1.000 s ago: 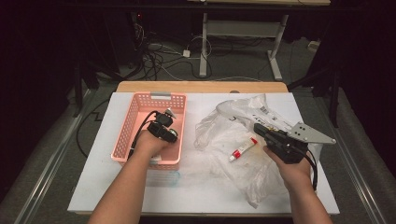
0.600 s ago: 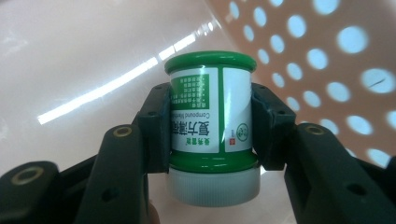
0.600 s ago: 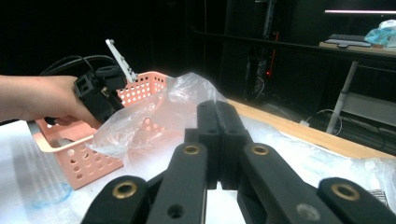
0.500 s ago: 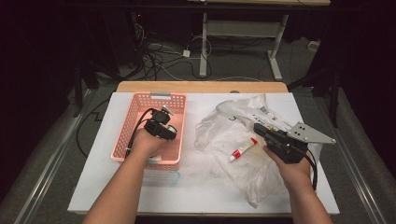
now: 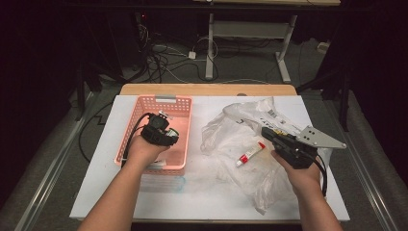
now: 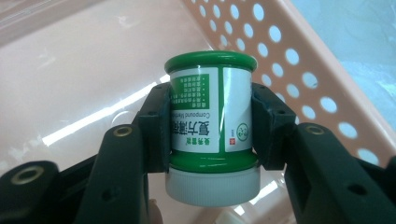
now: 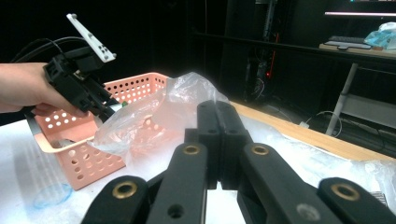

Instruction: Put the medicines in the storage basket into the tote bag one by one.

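My left gripper [image 6: 210, 126] is shut on a small green-and-white labelled bottle [image 6: 210, 116]. The bottle's white cap points toward the camera. It hangs over the floor of the pink perforated basket [image 6: 280, 56]. From above, the left gripper [image 5: 163, 124] hovers inside the basket [image 5: 154, 98]. My right gripper [image 5: 266, 132] rests on the crumpled clear plastic bag [image 5: 231, 139] at the right. Its jaws [image 7: 217, 121] are pressed together with a fold of the bag [image 7: 154, 116] rising from their tips. A red-and-white tube [image 5: 250, 154] lies in the bag.
A clear plastic container [image 5: 161, 182] sits on the white table cover just in front of the basket. The wooden table edge [image 5: 207, 89] runs behind. Beyond it are dark floor, cables and a desk frame.
My left gripper has lifted a little with the bottle and shifted slightly left over the basket. The right gripper and bag have stayed put.
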The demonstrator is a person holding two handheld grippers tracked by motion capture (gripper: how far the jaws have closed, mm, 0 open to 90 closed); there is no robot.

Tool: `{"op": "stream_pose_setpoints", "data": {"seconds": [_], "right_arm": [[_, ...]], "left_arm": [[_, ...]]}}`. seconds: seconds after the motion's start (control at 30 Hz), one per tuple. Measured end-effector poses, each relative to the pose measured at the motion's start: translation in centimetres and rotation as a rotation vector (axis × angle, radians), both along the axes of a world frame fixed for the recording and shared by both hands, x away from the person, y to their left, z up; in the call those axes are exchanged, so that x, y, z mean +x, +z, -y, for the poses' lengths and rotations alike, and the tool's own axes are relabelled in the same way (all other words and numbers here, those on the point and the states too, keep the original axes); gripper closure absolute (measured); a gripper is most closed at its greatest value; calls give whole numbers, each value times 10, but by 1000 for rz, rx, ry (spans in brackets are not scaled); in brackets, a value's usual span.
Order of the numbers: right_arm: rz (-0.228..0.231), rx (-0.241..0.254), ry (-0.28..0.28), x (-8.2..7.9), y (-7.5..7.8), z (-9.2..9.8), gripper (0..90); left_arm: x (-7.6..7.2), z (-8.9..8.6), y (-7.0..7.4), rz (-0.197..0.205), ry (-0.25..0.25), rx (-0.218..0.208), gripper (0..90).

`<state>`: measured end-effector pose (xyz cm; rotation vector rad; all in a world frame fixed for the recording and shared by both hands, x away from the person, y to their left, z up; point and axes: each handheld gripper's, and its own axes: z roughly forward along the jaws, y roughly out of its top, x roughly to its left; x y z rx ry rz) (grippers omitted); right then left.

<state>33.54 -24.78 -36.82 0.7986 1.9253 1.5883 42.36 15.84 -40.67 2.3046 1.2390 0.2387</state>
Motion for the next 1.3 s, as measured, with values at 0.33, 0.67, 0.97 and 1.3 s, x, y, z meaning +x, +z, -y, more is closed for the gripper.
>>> {"op": "stream_pose_setpoints", "data": {"seconds": [0.33,0.67,0.97,1.3], "right_arm": [[0,-2,-2,0,0,0,900],[1,-10,-1,0,-1,-1,900],[-2,-10,-1,0,-2,-1,900],[-7,-21,3,0,-5,-3,900]], "left_arm": [[-24,-17,4,60,22,-53,539],[-48,-26,0,121,24,-95,540],[-64,-30,-7,172,20,-140,540],[-74,-32,-10,233,9,-194,540]]}}
